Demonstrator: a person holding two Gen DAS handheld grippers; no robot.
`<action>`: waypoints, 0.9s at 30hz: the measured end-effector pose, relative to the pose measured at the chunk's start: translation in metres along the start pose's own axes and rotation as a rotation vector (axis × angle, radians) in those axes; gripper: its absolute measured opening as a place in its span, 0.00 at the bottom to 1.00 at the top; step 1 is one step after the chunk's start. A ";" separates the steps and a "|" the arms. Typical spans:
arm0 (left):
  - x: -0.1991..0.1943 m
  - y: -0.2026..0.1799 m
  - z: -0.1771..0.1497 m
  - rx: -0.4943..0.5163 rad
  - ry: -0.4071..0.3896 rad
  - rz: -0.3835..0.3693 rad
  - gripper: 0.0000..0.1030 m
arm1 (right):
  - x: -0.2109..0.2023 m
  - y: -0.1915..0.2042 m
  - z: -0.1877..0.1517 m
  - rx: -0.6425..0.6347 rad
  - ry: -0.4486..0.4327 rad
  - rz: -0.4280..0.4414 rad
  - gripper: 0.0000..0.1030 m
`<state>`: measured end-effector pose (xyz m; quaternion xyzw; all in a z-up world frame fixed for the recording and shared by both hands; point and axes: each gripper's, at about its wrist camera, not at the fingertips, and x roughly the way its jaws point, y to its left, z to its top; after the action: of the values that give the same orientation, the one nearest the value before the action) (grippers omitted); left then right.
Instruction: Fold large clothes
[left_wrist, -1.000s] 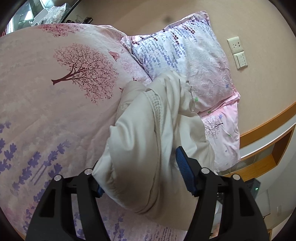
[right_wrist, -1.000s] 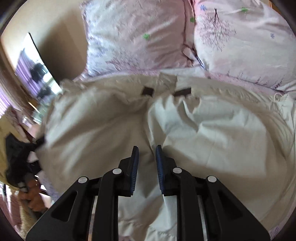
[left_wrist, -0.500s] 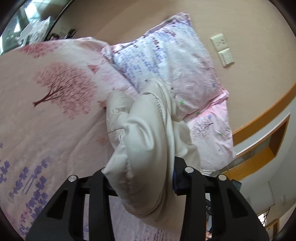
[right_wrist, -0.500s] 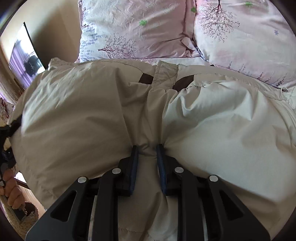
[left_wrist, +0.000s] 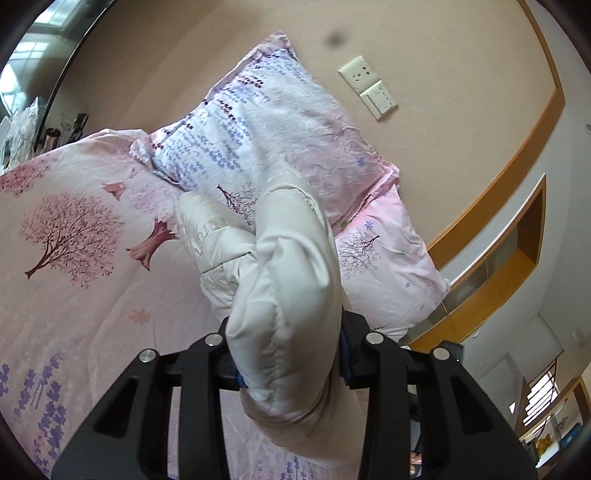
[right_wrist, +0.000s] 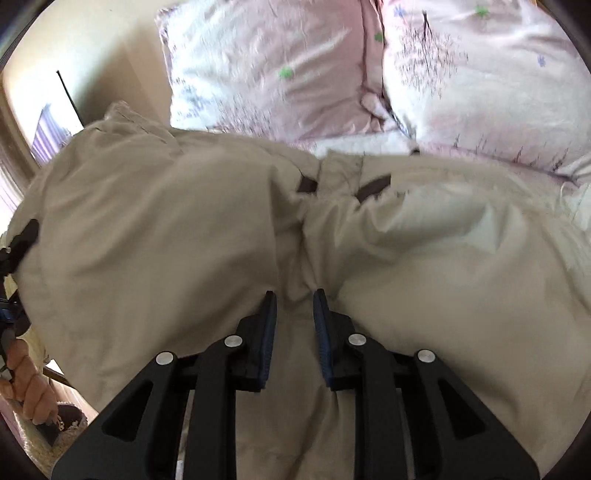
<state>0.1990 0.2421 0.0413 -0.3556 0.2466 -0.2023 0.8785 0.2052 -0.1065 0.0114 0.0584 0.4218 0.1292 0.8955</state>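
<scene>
A puffy cream jacket (right_wrist: 155, 236) lies spread over the bed in front of two pillows in the right wrist view. My right gripper (right_wrist: 294, 306) is shut on a bunched fold at the jacket's middle, below two dark tabs (right_wrist: 373, 186). In the left wrist view my left gripper (left_wrist: 286, 354) is shut on a thick padded end of the cream jacket (left_wrist: 291, 280), which is lifted off the bedspread and hides both fingertips. At the left edge of the right wrist view the other gripper and a hand (right_wrist: 26, 373) show beside the jacket's edge.
The bed has a pink bedspread with tree prints (left_wrist: 70, 236). Two floral pillows (left_wrist: 266, 125) (right_wrist: 472, 77) lean at the head against a beige wall with a socket and switch plate (left_wrist: 367, 86). A wooden shelf unit (left_wrist: 513, 254) stands to the right.
My left gripper closed on the jacket's padded end and raised it off the bedspread, rolling as it went. The jacket spread out and tautened under the right gripper, which barely moved.
</scene>
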 end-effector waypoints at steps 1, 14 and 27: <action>0.000 -0.002 0.000 0.006 -0.001 -0.002 0.35 | 0.002 0.004 0.000 -0.017 0.002 0.001 0.21; 0.014 -0.049 -0.005 0.175 -0.002 -0.087 0.35 | 0.061 0.028 0.010 -0.041 0.171 -0.010 0.16; 0.024 -0.086 -0.014 0.238 -0.003 -0.139 0.36 | 0.001 -0.017 0.004 0.060 0.104 0.114 0.14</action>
<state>0.1945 0.1649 0.0877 -0.2654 0.1944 -0.2900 0.8987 0.2120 -0.1225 0.0094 0.1021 0.4676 0.1701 0.8614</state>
